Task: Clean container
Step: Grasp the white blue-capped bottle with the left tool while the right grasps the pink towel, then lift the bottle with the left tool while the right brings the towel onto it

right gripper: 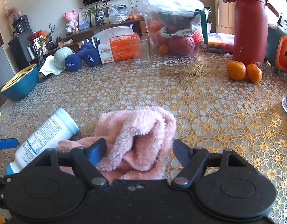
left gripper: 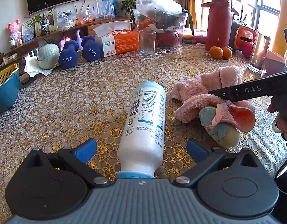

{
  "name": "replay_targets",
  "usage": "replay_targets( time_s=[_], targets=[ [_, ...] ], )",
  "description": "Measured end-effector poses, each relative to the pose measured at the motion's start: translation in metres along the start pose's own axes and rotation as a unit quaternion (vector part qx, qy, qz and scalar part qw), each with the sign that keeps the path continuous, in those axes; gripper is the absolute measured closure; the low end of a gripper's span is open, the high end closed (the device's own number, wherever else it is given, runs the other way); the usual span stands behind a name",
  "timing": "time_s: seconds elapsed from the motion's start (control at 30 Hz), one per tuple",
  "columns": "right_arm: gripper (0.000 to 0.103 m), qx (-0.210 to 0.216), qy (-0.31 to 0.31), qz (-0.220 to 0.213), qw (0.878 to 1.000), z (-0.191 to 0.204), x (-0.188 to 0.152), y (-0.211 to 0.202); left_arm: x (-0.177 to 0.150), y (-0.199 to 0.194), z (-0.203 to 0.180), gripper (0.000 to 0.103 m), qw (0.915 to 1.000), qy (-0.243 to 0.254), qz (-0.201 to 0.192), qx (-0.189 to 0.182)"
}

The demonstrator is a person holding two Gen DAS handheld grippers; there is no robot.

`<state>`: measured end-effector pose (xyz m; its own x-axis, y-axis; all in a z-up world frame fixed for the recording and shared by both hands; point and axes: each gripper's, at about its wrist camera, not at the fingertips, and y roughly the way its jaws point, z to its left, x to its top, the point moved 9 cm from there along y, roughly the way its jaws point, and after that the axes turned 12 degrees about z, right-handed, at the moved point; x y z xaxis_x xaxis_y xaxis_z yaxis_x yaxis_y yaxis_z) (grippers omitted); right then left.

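Bottle (left gripper: 145, 123) lay on its side on the table (left gripper: 68, 102), between the spread jaws of the left gripper (left gripper: 141, 147). At its three o'clock, the right gripper (right gripper: 139, 149) straddled the pink cloth (right gripper: 139, 130), also agape. Best to pinch both squarely mid-body before wiping.

white bottle (left gripper: 145, 123), pink cloth (right gripper: 141, 136), perhaps gold-patterned tablecloth (left gripper: 68, 112)
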<state>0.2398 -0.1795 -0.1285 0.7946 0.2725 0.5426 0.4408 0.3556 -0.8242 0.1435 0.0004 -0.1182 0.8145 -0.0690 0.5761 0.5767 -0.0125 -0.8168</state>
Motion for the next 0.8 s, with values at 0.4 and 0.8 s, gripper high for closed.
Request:
replay_targets(
  time_s=[0.4,0.8],
  targets=[
    [0.055,0.003,-0.02,-0.003,1.0,0.013,-0.002,0.006,-0.016,0.005,0.003,0.031,0.9997,0.01,0.0,0.021],
    [0.08,0.0,-0.037,-0.045,0.998,0.021,0.001,-0.023,-0.012,0.005,-0.006,0.052,0.9985,0.029,0.014,0.044]
  ],
)
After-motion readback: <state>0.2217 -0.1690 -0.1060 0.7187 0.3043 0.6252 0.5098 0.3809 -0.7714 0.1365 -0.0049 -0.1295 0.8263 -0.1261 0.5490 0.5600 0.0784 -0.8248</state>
